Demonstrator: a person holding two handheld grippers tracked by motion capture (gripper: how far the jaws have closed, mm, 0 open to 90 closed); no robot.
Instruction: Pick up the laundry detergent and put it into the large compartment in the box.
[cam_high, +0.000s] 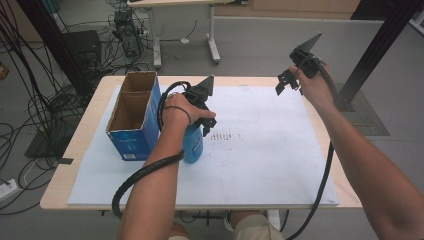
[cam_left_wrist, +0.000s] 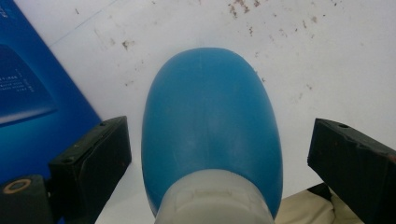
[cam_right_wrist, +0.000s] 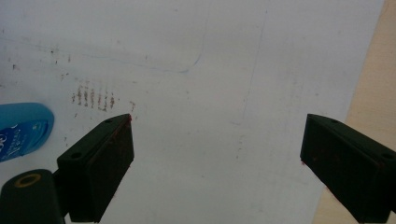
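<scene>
Counter (cam_high: 280, 165) under white sheet. Left hand-held gripper (cam_left_wrist: 219, 154) released astride bottle (cam_left_wrist: 210, 126); right hand-held gripper (cam_right_wrist: 217, 154) released, empty. We feared off-centre squeeze toppling bottle against box (cam_high: 135, 117).

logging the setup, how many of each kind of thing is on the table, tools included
blue bottle: 1
blue cardboard box, open top: 1
white mat covering the table: 1
handheld tools: 2, the left tool open around the bottle, the right tool open, raised over the far right edge
total: 5

Left gripper (cam_high: 209, 122) low, jaws spread apart, right gripper (cam_high: 287, 82) raised, jaws wide apart
</scene>
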